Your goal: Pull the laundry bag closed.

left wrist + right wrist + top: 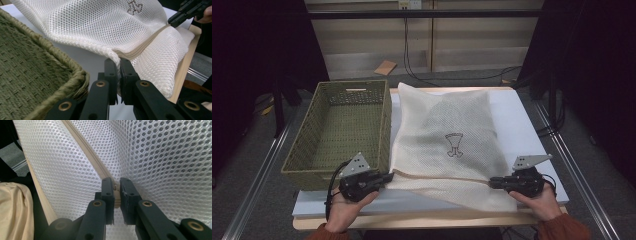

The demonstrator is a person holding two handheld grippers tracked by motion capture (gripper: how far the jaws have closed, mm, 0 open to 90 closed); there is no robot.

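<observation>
Left gripper pinches mesh bag corner beside basket; right gripper pinches zipper, prob. the pull. Next: slide it along.

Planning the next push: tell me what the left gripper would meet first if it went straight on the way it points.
The left gripper is already shut on the mesh bag at its corner; straight on, it would likely only press further into the bag, toward the right gripper.
</observation>
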